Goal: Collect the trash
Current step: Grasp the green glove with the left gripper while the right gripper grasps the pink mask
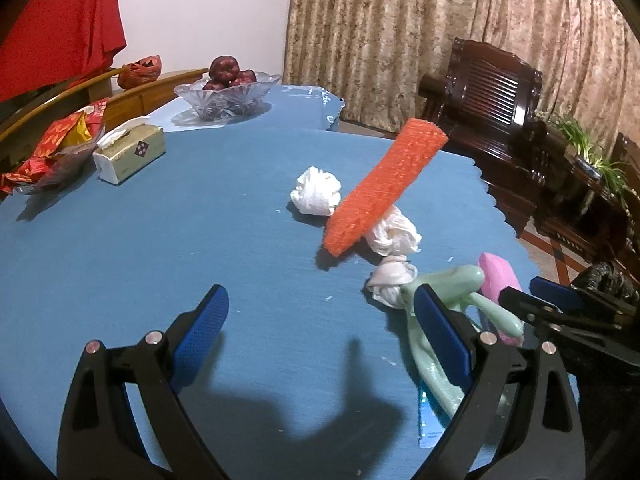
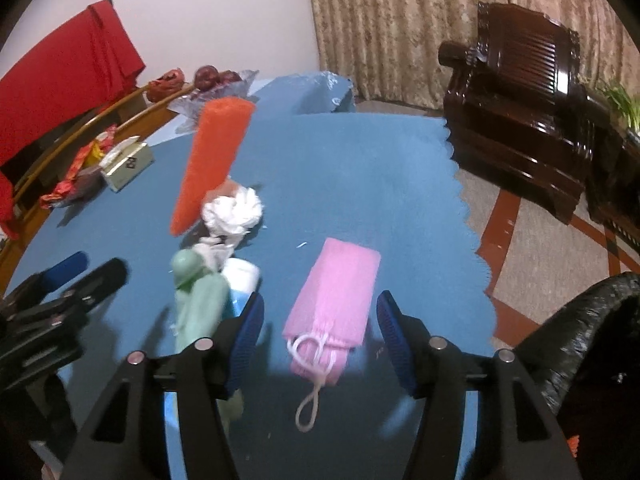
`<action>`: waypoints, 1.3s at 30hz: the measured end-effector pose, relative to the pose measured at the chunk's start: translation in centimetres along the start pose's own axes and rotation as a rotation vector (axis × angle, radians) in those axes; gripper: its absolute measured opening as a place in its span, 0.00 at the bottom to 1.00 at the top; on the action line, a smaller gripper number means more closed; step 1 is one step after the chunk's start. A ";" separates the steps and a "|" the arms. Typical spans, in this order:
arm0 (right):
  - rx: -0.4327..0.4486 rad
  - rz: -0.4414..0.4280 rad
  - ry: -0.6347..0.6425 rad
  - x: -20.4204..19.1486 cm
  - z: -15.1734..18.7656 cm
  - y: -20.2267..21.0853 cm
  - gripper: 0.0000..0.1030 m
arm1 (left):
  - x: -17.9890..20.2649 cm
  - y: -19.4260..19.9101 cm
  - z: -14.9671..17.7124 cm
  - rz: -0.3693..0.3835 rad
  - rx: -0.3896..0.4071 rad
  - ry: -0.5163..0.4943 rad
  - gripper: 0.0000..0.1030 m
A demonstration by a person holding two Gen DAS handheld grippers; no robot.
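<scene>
The left gripper (image 1: pixel 320 320) hung over the blue tablecloth (image 1: pixel 160 248) with its jaws spread wide and nothing between them. Ahead of them and off to the right lay three crumpled tissues (image 1: pixel 316 191), partly hidden behind a tilted orange mesh sleeve (image 1: pixel 384 184); how the sleeve was propped up could not be made out. A pale green bottle (image 1: pixel 452 280) lay just behind the right jaw, which cut off its lower part.

The right gripper (image 2: pixel 320 328) also had its jaws spread, and a pink mesh pouch (image 2: pixel 336 300) with a white cord loop lay on the cloth between them, touching neither pad. Its near end was blurred. A black bin bag (image 2: pixel 580 328) showed at the right edge, mostly cut off by the frame.
</scene>
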State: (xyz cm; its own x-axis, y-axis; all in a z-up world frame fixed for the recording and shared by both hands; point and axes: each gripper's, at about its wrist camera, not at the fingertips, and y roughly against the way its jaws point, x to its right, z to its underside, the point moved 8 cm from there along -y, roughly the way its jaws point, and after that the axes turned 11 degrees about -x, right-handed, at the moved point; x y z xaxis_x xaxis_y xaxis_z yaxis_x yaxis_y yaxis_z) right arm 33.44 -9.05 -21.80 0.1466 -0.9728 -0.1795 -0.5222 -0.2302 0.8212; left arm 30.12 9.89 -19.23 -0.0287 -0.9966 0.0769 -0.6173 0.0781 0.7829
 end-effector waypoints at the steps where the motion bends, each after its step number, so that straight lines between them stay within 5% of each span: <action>1: -0.011 0.008 -0.004 0.1 -0.1 -0.7 0.56 | -0.2 0.0 0.0 -0.003 0.000 0.001 0.88; 6: -0.054 0.020 -0.025 0.6 0.5 -2.4 0.48 | -0.5 -0.3 -0.2 -0.005 -0.005 -0.001 0.88; 8: -0.055 -0.006 -0.016 0.5 0.6 -2.2 0.27 | -0.3 -0.3 -0.1 0.000 -0.009 -0.003 0.88; 11: -0.053 -0.022 -0.014 0.8 0.6 -1.8 0.16 | 0.4 -0.5 0.0 0.013 -0.014 -0.011 0.88; 26: 0.036 0.020 -0.024 3.1 0.0 3.6 0.16 | 7.1 -1.5 -0.1 0.103 -0.034 -0.064 0.88; 34: 0.022 0.007 -0.044 3.7 0.5 2.7 0.16 | 8.2 -3.7 -0.3 0.075 -0.073 -0.063 0.87; 39: 0.012 0.001 -0.040 3.6 1.0 2.4 0.16 | 7.9 -4.3 0.4 0.153 -0.122 -0.029 0.52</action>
State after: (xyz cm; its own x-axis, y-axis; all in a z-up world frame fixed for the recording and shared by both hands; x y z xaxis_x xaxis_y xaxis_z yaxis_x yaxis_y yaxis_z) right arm 31.94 -13.16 -21.04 0.1126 -0.9733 -0.1998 -0.5326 -0.2289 0.8148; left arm 32.24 1.70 -22.25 -0.1387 -0.9730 0.1846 -0.5045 0.2298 0.8322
